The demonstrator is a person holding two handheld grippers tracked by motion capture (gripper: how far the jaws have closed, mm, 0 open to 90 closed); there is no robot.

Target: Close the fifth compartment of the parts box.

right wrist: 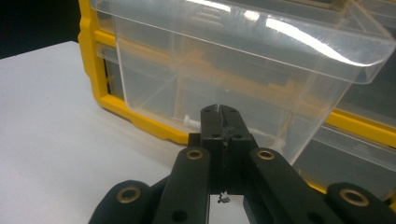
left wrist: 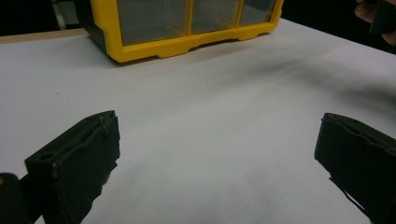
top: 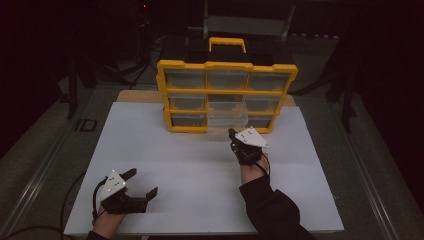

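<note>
A yellow organizer with clear drawers stands at the far middle of the white tabletop; its lower frame also appears in the left gripper view. One clear drawer in the middle column is pulled out toward me. My right gripper is at that drawer's front, and in the right gripper view its jaws are pressed together at the low front lip of the drawer. My left gripper hovers at the near left, open, with only bare tabletop between its fingers.
The white tabletop stretches wide between the two hands. A black case with a yellow handle sits behind the organizer. Metal rails run along both table sides, and the surroundings are dark.
</note>
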